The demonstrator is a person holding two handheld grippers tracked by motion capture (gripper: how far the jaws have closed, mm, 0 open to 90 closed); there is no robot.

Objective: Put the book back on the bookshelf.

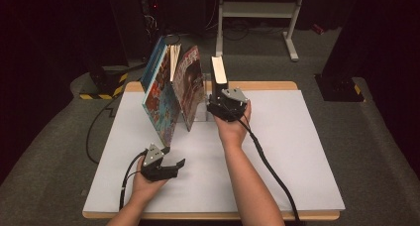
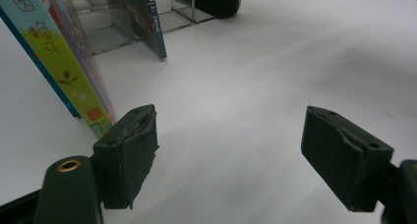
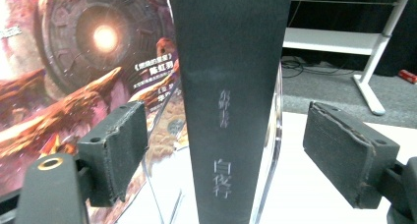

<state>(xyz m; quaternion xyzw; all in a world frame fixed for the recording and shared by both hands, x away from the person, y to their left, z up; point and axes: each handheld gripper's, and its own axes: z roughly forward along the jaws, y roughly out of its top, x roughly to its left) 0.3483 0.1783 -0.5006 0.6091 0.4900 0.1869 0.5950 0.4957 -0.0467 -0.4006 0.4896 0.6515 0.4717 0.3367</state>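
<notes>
At back-middle of table (image 1: 297, 151), black book (image 1: 219, 70) stands upright on its lower edge, spine facing right hand-held gripper (image 1: 224, 106), long axis vertical. Right hand-held gripper spread, spine (image 3: 228, 96) between jaws, pads clear of both sides. Clear divider (image 3: 275, 150) just beside book. Red fantasy-cover book (image 1: 189, 84) leans just left; blue picture book (image 1: 159, 94) farther left. Left hand-held gripper (image 1: 166, 167) spread, empty, well apart near front edge. Right hand nearer; straight pull-back unobstructed.

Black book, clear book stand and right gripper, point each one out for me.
black book (image 3: 228, 86), right gripper view, middle of its spine
clear book stand (image 2: 110, 35), left gripper view, a see-through divider
right gripper (image 3: 226, 157), right gripper view, midway between its open fingertips
</notes>
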